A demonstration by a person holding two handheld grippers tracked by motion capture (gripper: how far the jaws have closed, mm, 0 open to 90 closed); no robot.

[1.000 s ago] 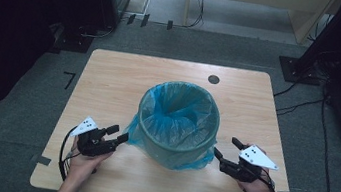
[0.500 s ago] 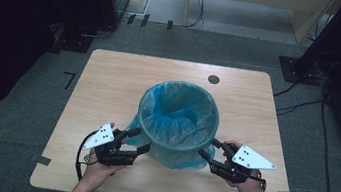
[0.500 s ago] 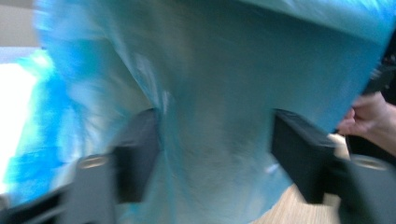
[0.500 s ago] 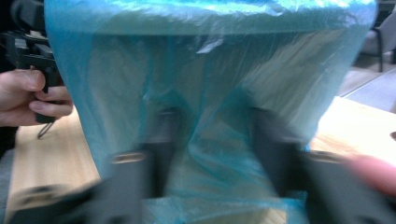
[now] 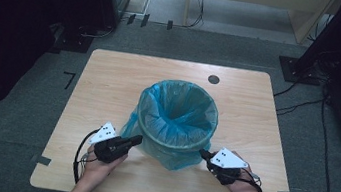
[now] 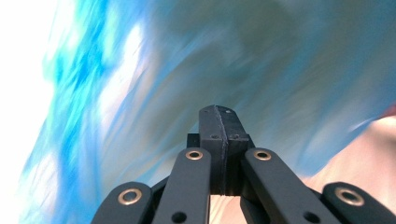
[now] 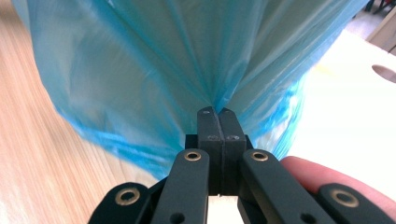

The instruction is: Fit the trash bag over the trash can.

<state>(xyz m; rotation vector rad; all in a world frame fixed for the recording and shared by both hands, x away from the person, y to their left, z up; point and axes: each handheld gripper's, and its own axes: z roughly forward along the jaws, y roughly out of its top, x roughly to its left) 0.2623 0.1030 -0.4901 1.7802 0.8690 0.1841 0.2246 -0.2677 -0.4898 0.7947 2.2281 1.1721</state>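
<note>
From the high view, a round bin (image 5: 176, 119) stands in the middle of the tabletop (image 5: 110, 77). A blue trash bag (image 5: 176, 114) lines it, and its loose skirt hangs down the outside. My left gripper (image 5: 134, 140) touches the skirt on the near left side. My right gripper (image 5: 202, 154) touches it on the near right side. Both my hands lie low, just above the wood, and both grippers point in at the bin.

In the left gripper view, my jaws have just been closing and now sit pressed together, right at the blurry blue bag (image 6: 187, 70). I cannot tell if plastic is pinched.

In the right gripper view, my jaws have just been closing too. They pinch a fold of the bag (image 7: 177, 65), and creases run to the tips.

I think I should lift both sides together, slowly, so the thin plastic does not rip.
</note>
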